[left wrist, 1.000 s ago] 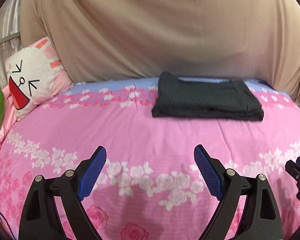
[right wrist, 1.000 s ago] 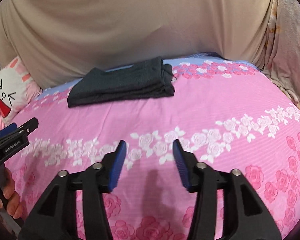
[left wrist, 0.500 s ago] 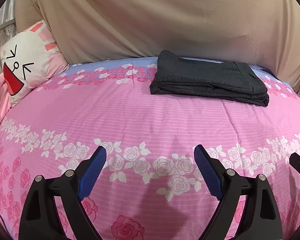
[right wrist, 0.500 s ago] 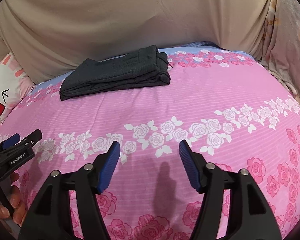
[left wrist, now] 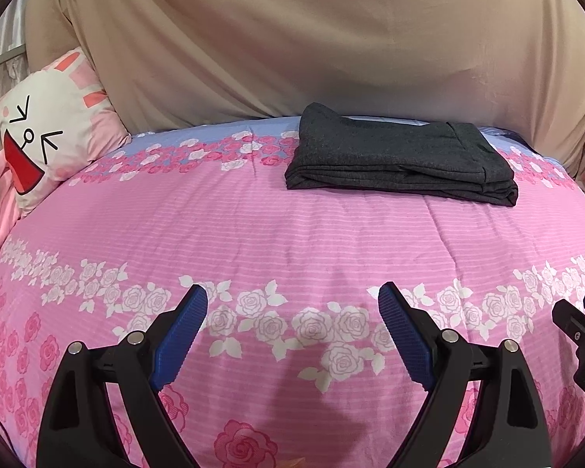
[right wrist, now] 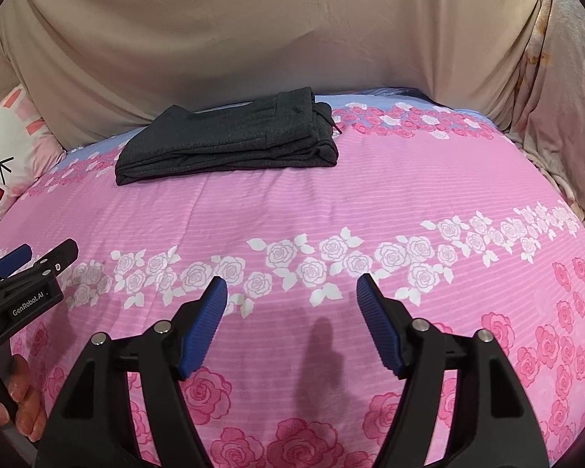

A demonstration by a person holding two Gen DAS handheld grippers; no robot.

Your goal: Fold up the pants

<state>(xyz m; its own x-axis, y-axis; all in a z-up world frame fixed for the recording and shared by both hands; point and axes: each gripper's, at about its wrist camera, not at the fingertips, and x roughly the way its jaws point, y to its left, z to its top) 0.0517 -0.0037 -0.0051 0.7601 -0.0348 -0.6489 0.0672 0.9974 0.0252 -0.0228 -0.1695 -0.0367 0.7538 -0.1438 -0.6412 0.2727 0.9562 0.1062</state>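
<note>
There, folded pants (left wrist: 399, 160) lengthwise left-to-right.

Colours on the bed

Dark grey pants (left wrist: 397, 163) noted on pink rose-printed bedspread (left wrist: 292, 234), blue-banded at back; beige drape (left wrist: 292, 39) behind; white cartoon-face pillow (left wrist: 46, 132).

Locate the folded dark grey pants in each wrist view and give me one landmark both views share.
Left wrist view: folded dark grey pants lie right of centre in the upper half, on the pink floral bedspread.
Right wrist view: the pants lie left of centre in the upper half, drawstring end to the right.
Shared landmark: the cartoon-face pillow, at each picture's left edge.
</note>
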